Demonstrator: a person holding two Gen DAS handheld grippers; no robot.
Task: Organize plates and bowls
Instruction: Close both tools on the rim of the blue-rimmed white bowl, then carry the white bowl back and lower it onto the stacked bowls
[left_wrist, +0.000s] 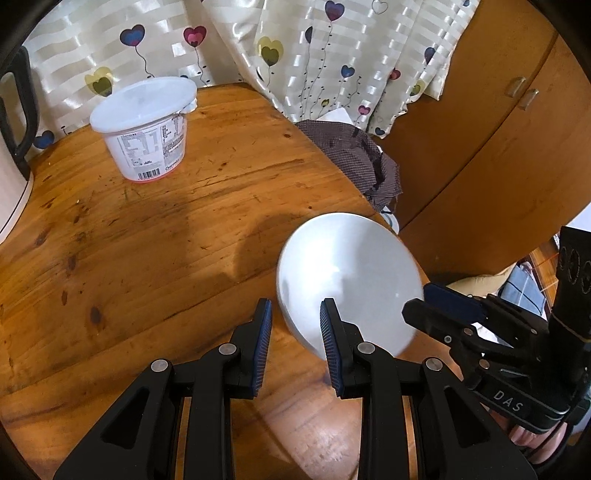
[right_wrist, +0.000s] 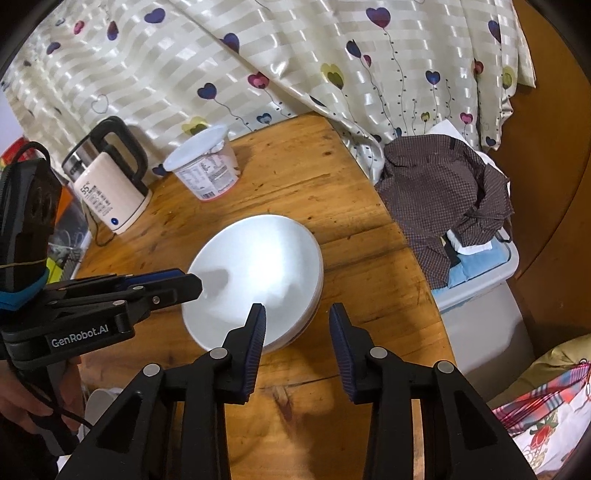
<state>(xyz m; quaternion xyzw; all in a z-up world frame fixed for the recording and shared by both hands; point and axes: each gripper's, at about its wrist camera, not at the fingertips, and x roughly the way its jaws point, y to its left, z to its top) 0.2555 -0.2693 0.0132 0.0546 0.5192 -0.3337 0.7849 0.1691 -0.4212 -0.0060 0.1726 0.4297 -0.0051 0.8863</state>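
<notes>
Both your left gripper (left_wrist: 295, 343) and right gripper (right_wrist: 297, 347) hang spread and empty beside the stacked white plates (right_wrist: 255, 280) near the wooden tabletop's (right_wrist: 332, 177) right edge, apparently flanking the stack for a two-sided lift.

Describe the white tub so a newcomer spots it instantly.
On the wooden table, look to the far edge by the heart-print curtain. The white tub stands between the kettle and the plates: the only lidded container, with printed label and barcode.
</notes>
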